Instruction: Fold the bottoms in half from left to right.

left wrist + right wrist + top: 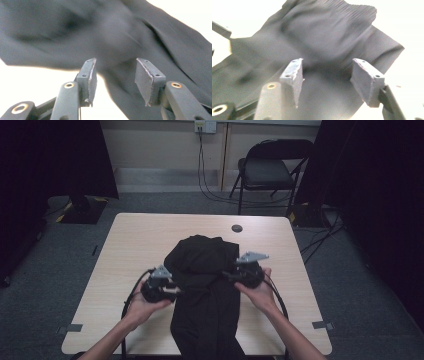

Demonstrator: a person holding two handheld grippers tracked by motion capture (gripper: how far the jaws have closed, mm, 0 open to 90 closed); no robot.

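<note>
Black garment (206,285) lies mid-table between my two grippers.
My left gripper (172,289) sits at its nine o'clock edge, my right gripper (227,276) at three o'clock; both jaws stand apart, gripping nothing.

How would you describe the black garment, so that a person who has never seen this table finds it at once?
Look at the light wooden table in the middle of the grey floor. The black garment lies along its centre, folded back on itself at the far end and hanging over the near edge. It is the large dark cloth between the two grippers; the small dark disc beyond it is hard and round.
</note>
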